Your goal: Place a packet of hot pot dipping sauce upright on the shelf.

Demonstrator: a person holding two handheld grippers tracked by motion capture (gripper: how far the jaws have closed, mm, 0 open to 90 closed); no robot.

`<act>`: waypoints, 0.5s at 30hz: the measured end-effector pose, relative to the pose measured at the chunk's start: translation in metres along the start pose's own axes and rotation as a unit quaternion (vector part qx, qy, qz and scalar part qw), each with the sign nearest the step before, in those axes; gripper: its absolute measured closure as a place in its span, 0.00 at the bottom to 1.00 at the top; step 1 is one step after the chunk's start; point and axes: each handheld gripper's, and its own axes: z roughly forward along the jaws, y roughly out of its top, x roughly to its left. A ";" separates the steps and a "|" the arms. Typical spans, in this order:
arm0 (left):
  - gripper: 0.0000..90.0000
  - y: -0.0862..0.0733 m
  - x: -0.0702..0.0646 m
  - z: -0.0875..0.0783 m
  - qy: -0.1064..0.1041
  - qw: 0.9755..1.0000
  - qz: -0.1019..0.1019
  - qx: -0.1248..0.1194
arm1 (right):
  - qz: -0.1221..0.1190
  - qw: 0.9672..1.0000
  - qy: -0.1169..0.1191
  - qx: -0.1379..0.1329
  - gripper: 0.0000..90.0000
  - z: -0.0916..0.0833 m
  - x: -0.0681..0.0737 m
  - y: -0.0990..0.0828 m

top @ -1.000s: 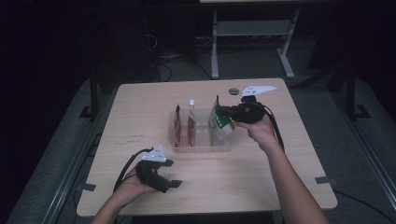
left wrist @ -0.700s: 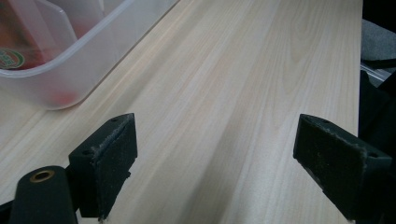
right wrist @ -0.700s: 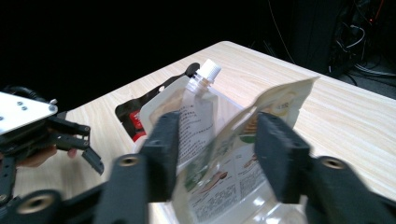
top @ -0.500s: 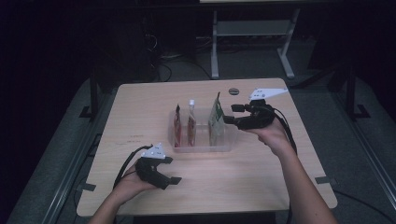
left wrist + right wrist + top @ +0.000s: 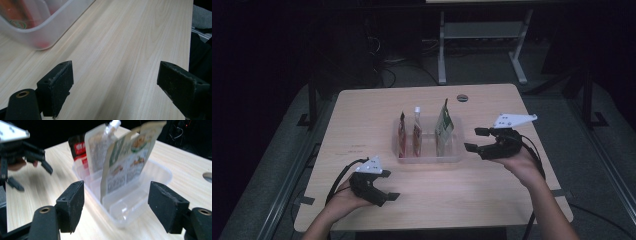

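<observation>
Right gripper (image 5: 473, 139) just beside the right end of the clear tray (image 5: 428, 159) — jaws have just been opening, now wide, nothing between them. Green-and-white pouch (image 5: 443, 129) standing upright in the tray's rightmost slot, two more pouches (image 5: 409, 135) left of it. Left gripper (image 5: 388, 196) at the table's near edge — jaws wide, empty.

Clear plastic slotted tray (image 5: 37, 30) cut off at top-left beyond left gripper's (image 5: 115, 82) jaws, red pouch (image 5: 17, 15) inside blurred, print on green-and-cream pouch (image 5: 130, 162) ahead of right gripper (image 5: 116, 205) unreadable
</observation>
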 end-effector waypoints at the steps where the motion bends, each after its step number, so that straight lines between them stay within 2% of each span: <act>1: 0.15 -0.001 0.000 -0.002 0.001 1.000 0.001 0.000 | 0.000 1.000 -0.002 0.002 0.31 -0.002 0.001 -0.004; 7: 0.15 -0.010 0.000 -0.011 0.011 1.000 -0.006 -0.002 | -0.002 1.000 -0.008 0.013 0.30 -0.014 0.007 -0.030; 15: 0.15 -0.030 0.004 -0.023 0.024 1.000 -0.009 -0.008 | 0.015 0.999 -0.028 0.028 0.28 -0.021 0.007 -0.062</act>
